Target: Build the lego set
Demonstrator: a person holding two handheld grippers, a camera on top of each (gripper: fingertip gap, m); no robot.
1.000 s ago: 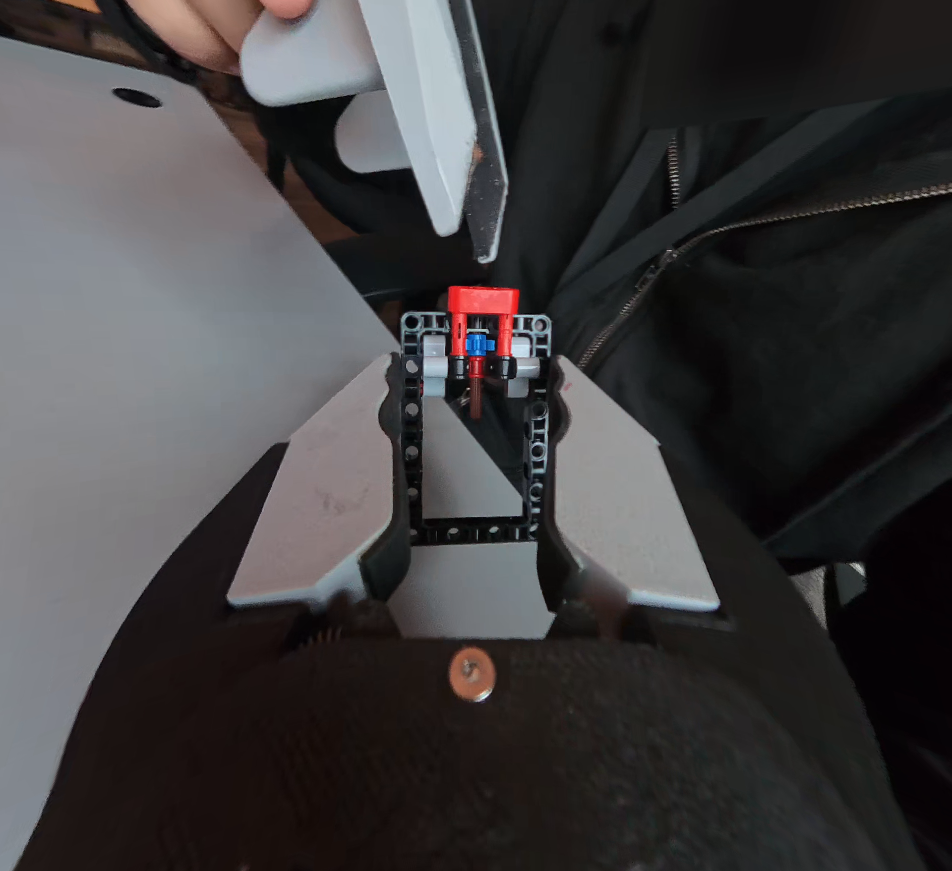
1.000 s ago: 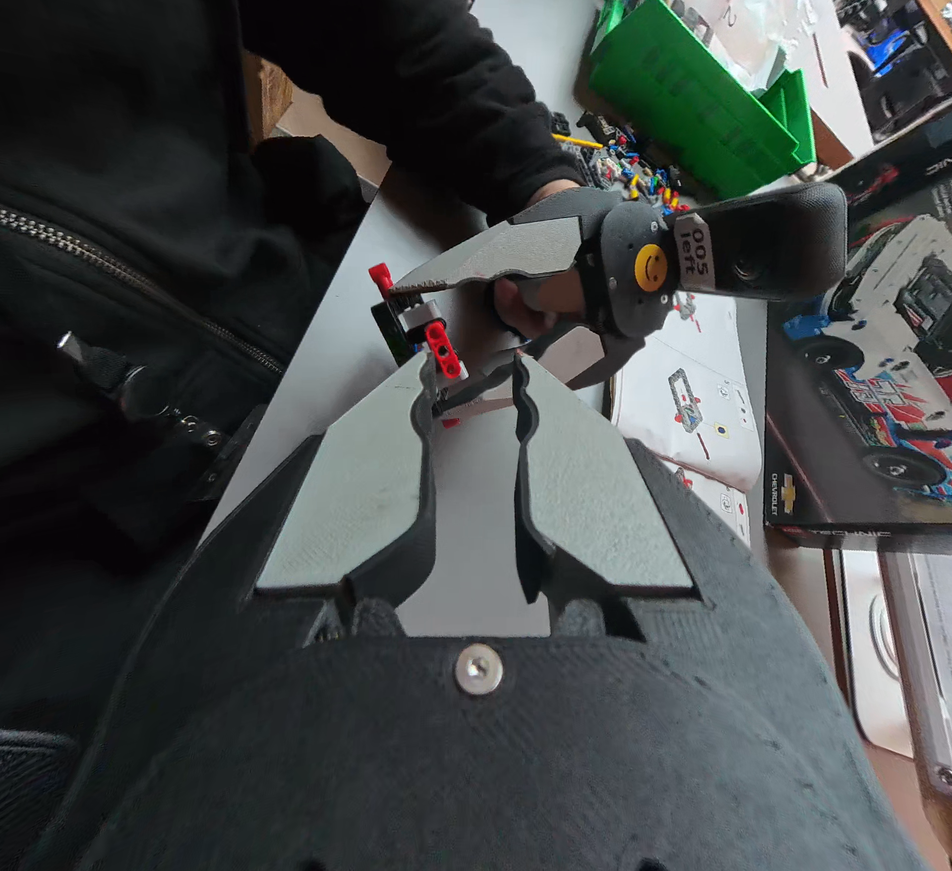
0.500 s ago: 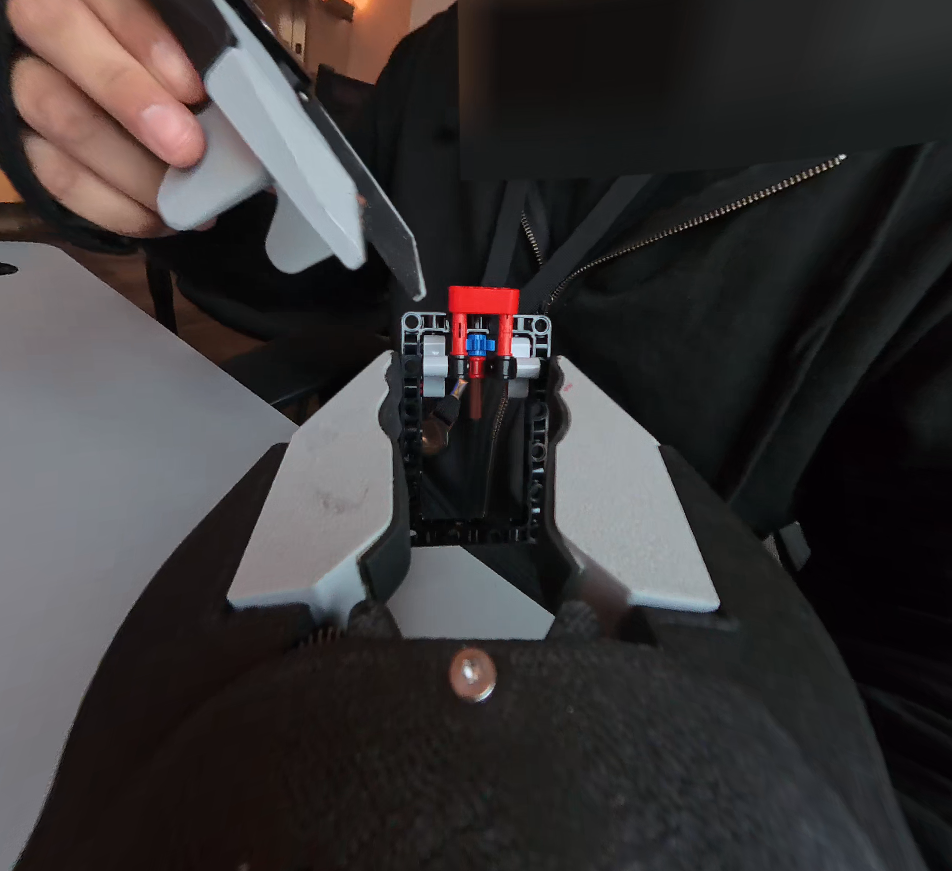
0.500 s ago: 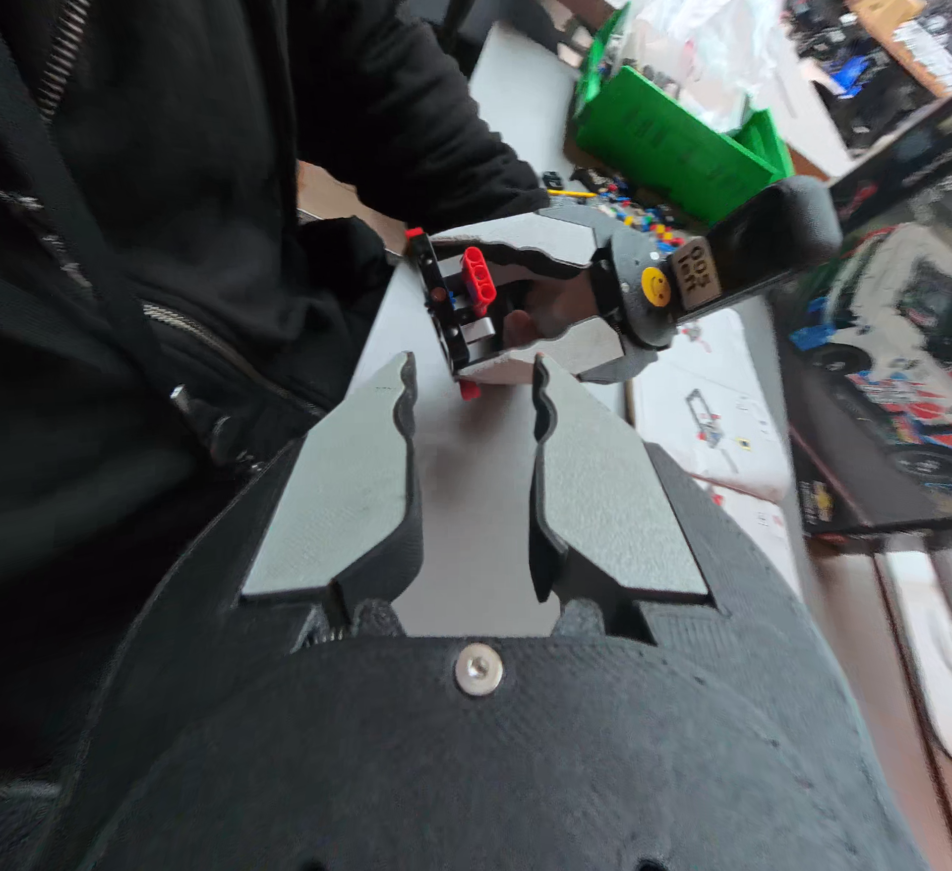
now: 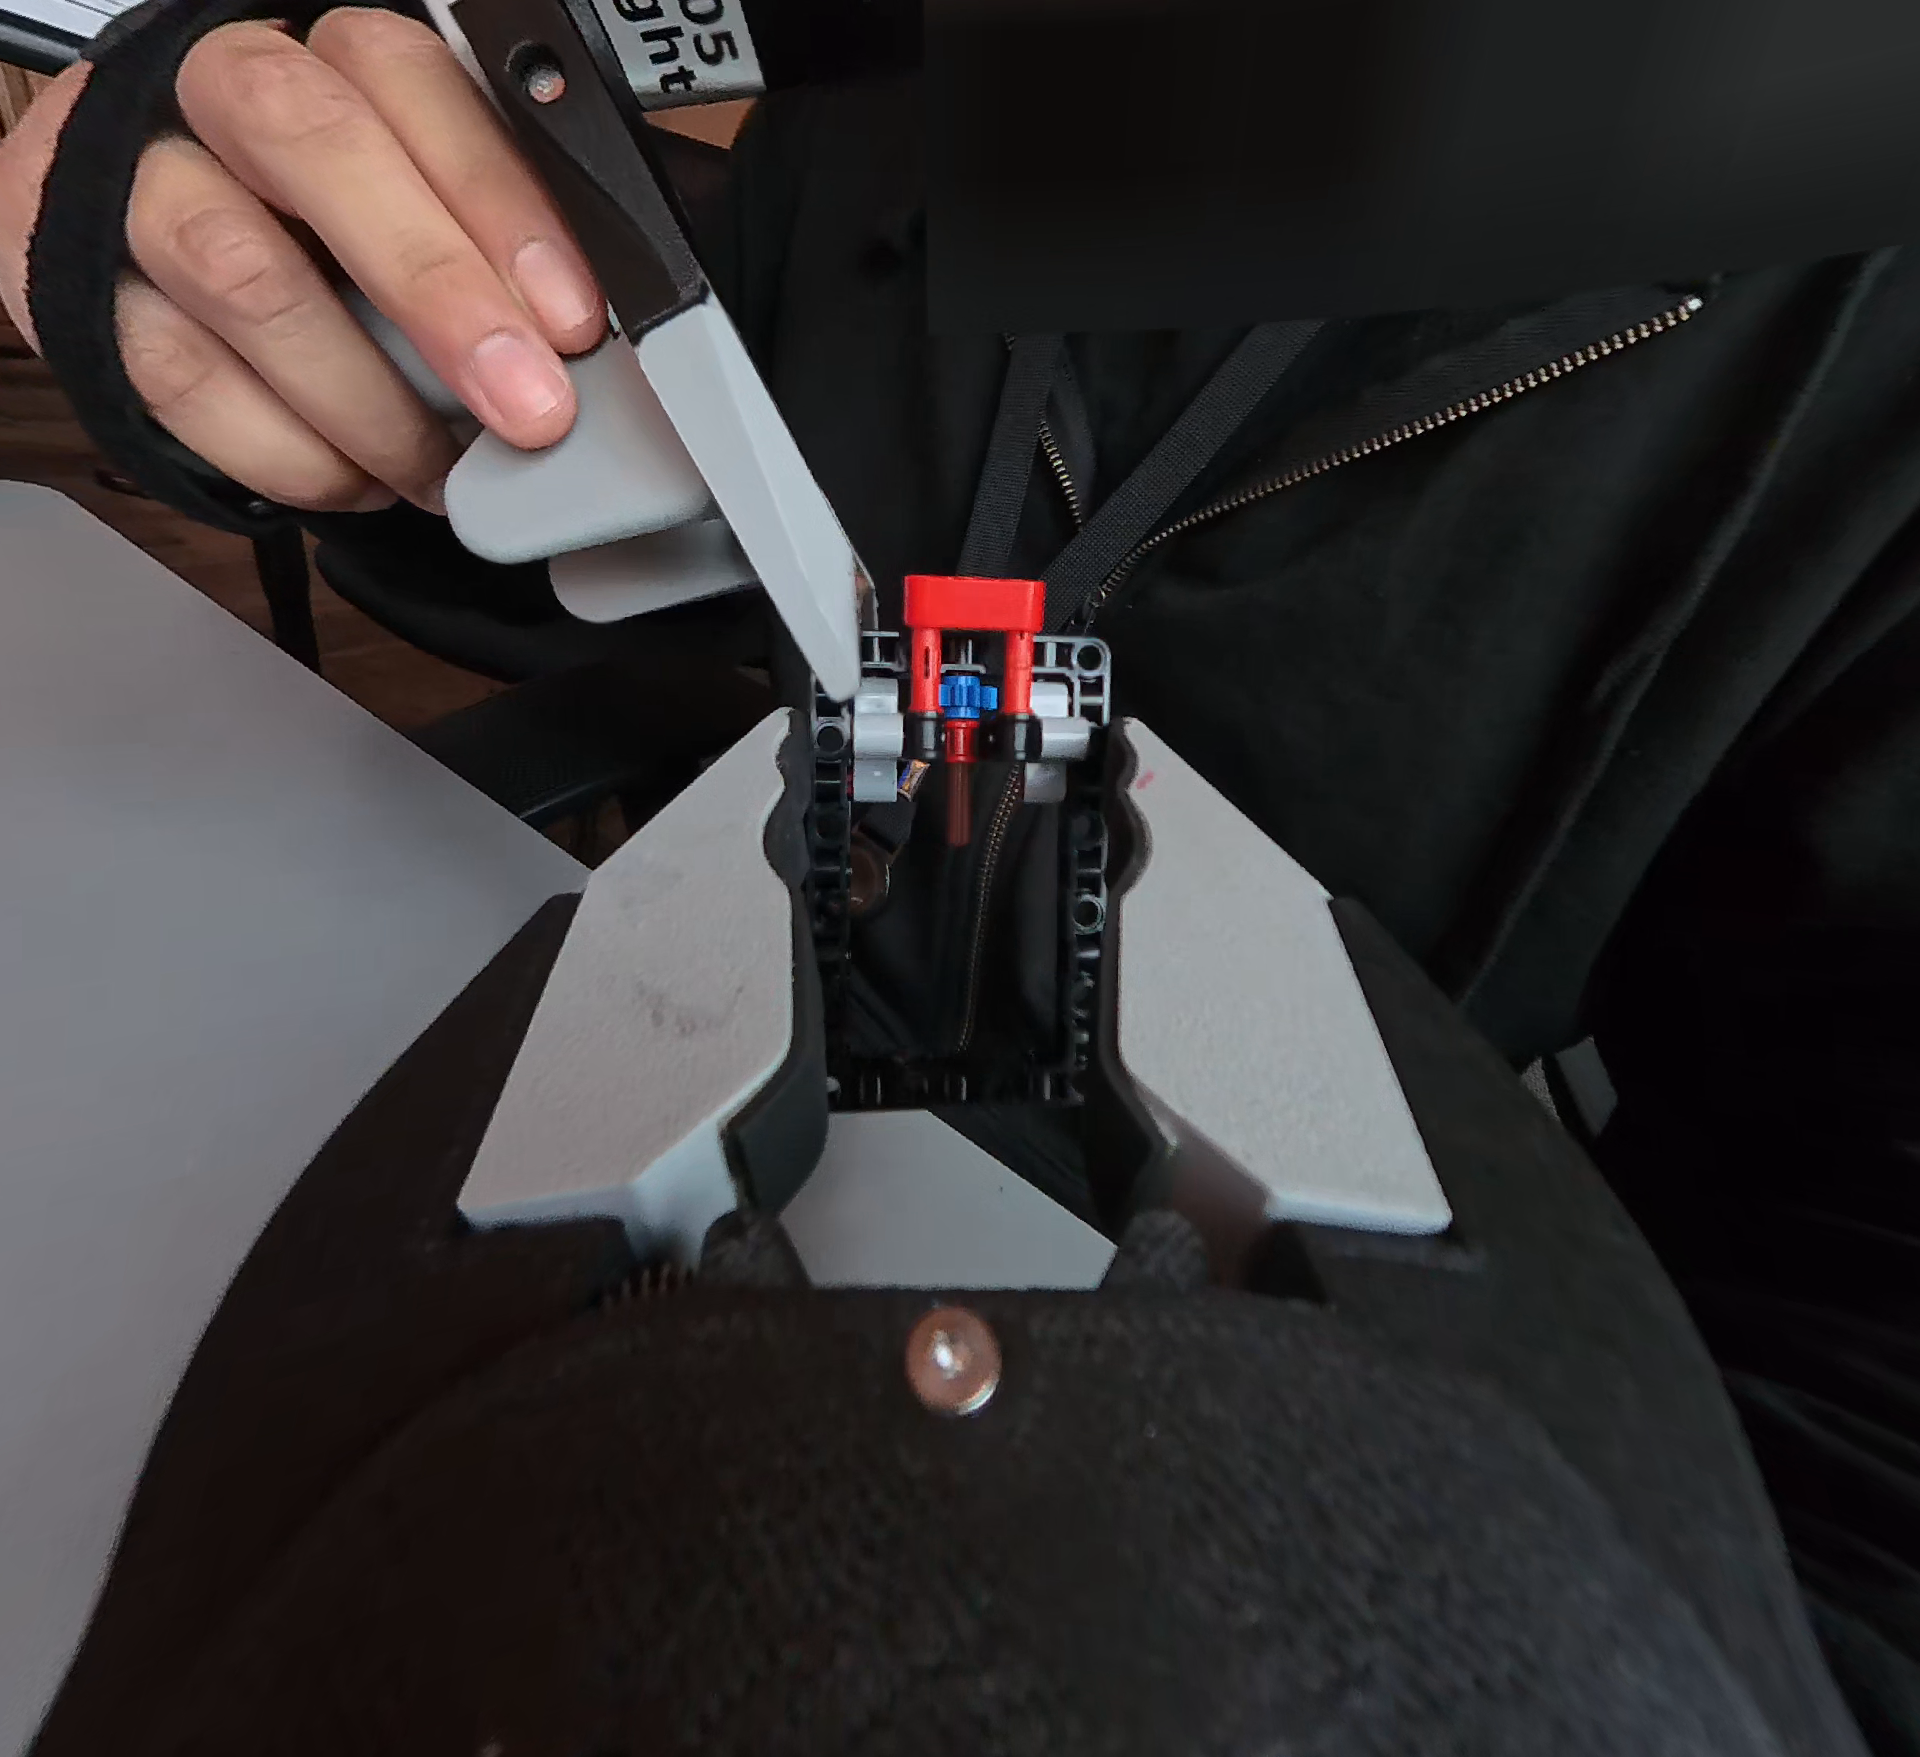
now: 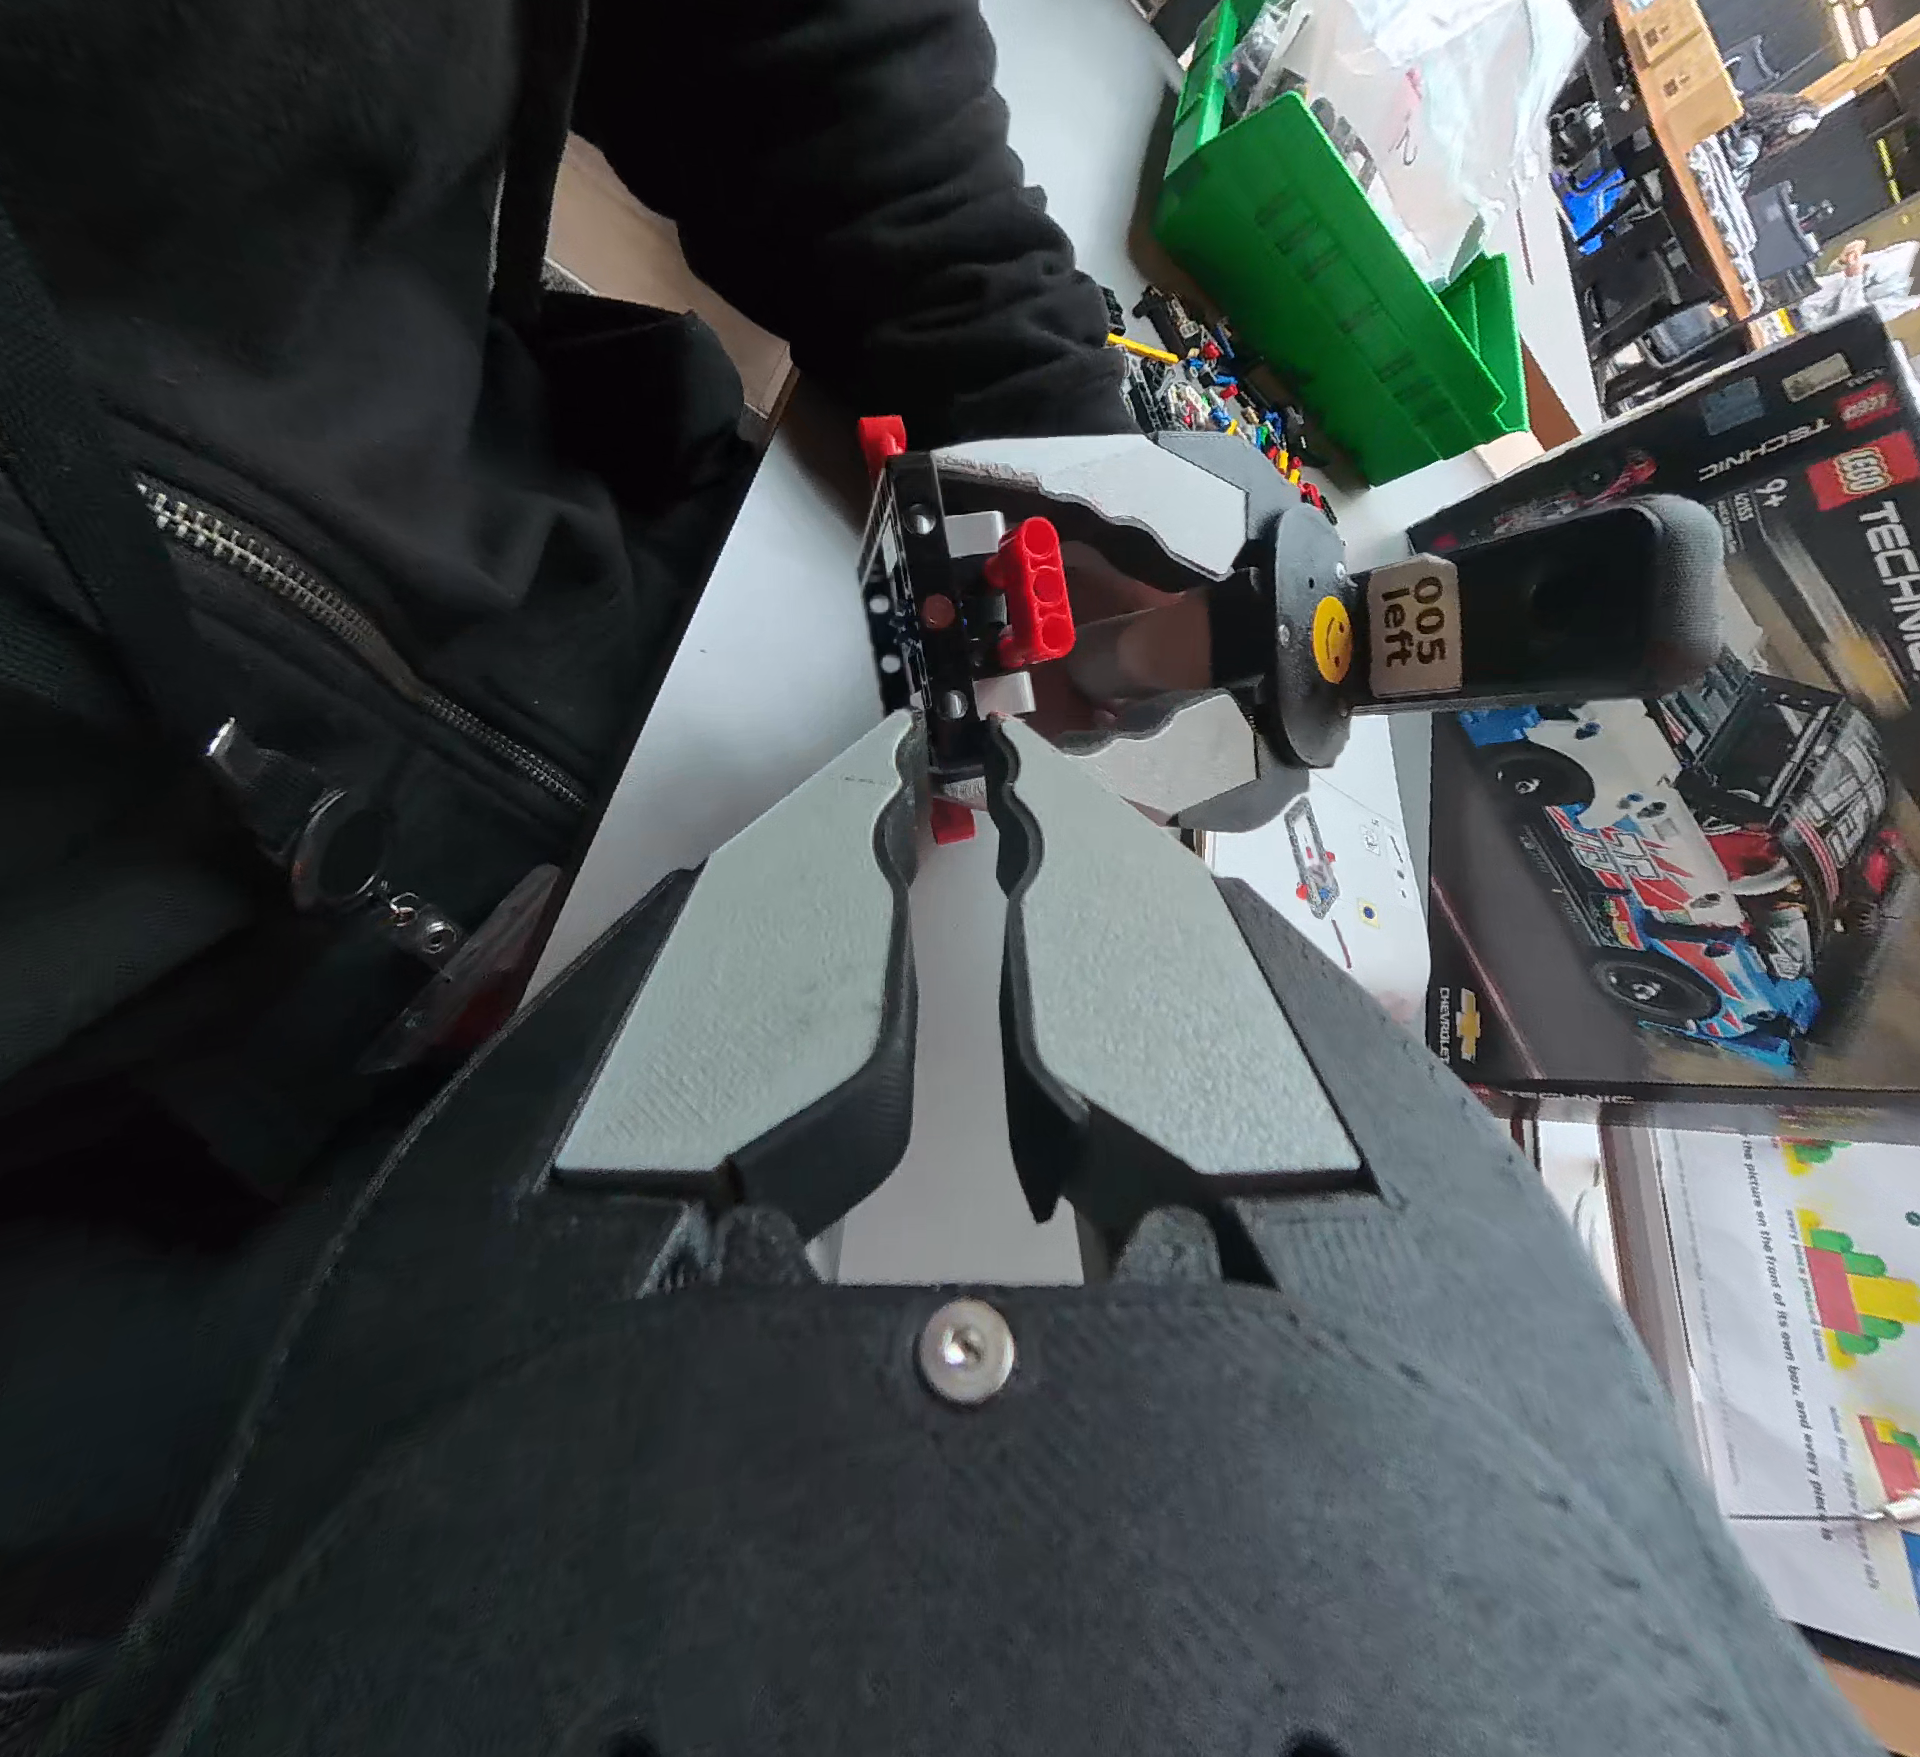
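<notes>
The lego assembly (image 5: 961,710) is a black open frame with a red handle-like piece on top, a blue gear and grey connectors. My left gripper (image 5: 958,757) is shut on the frame's two long sides and holds it up in front of a person's black jacket. My right gripper (image 5: 847,663) comes in from the upper left, its tips at the frame's top left corner. In the right wrist view my right gripper (image 6: 954,741) is closed to a narrow gap around an end corner of the assembly (image 6: 925,606), which the left gripper (image 6: 966,595) holds from the right.
The grey table (image 5: 208,876) lies to the left, below the assembly. Green bins (image 6: 1340,294), loose lego pieces (image 6: 1226,388), the set's box (image 6: 1714,772), an instruction booklet (image 6: 1340,866) and a printed sheet (image 6: 1818,1344) are on the table beyond. Only a small space, under 4 cm, lies between the two pairs of fingers.
My right gripper has moved down to the frame's corner and narrowed its fingers around it. The left gripper has raised and turned the frame towards the jacket.
</notes>
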